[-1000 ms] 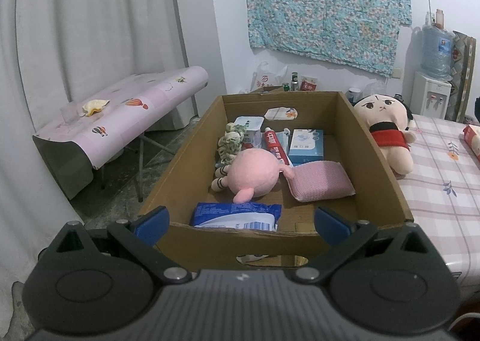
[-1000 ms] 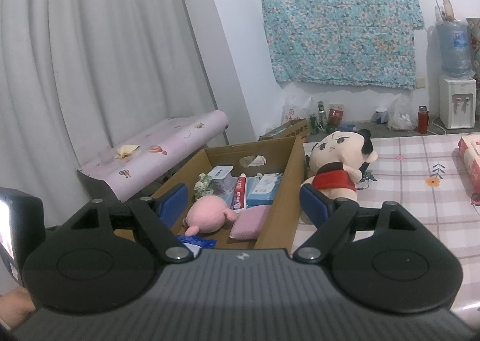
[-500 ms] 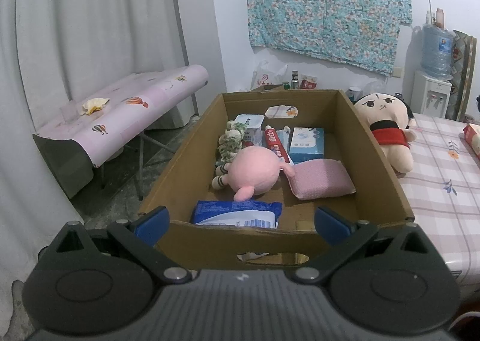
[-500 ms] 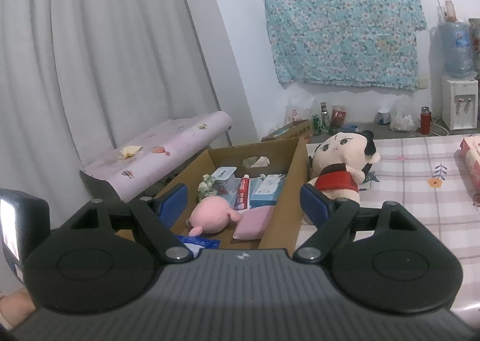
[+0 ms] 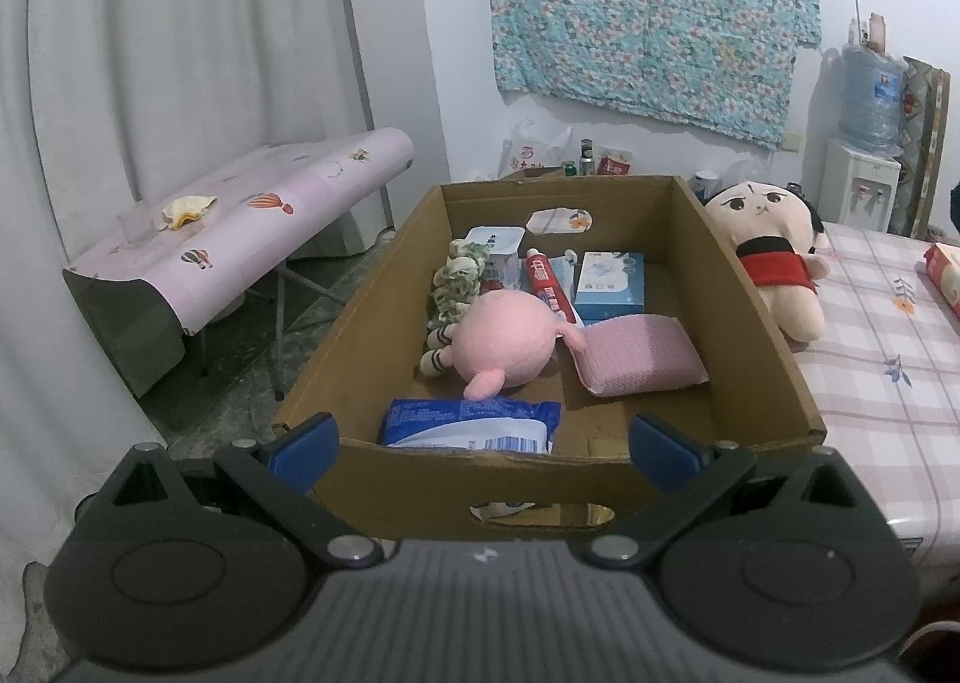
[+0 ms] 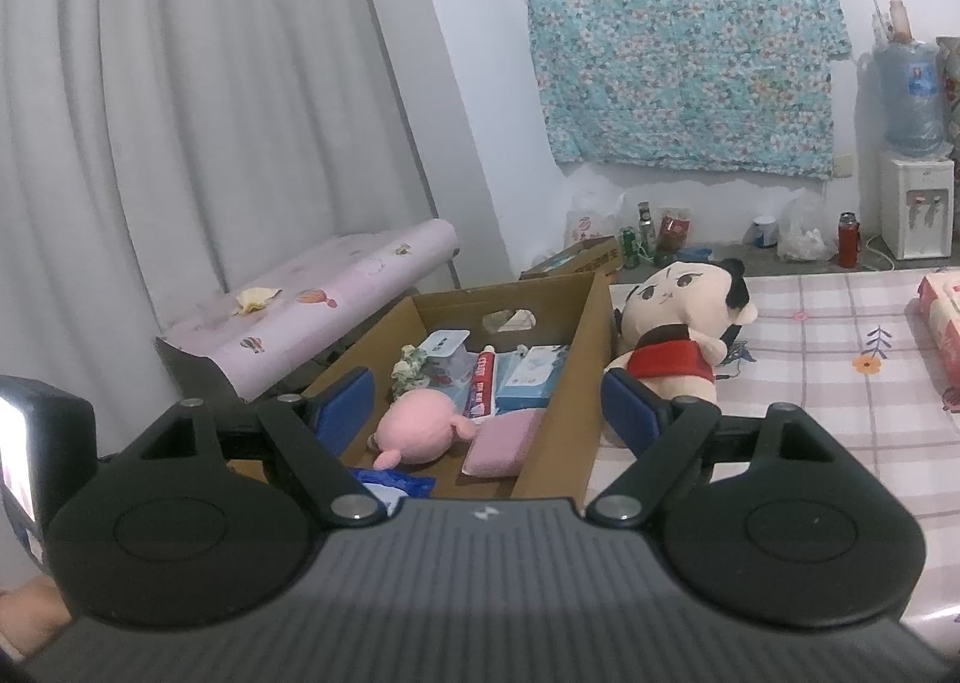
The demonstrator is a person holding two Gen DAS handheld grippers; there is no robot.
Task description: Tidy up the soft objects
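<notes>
Both tongs gape wide and empty, the left gripper (image 5: pixel 483 443) squared to the cardboard box (image 5: pixel 744 317), probably choosing; at 12 o'clock lie pink plush (image 5: pixel 501 344) and pink sponge (image 5: pixel 636 362); the doll (image 5: pixel 774 251) waits outside at 2 o'clock, right gripper (image 6: pixel 486 407) facing it

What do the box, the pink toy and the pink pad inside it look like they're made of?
Box: brown cardboard, matte, with raw cut edges and a punched handle hole.
Pink toy: plush fabric, fuzzy and rounded, probably stuffed.
Pink pad: seemingly knit or terry cloth over soft filling, given its ribbed surface and puffy edges.
</notes>
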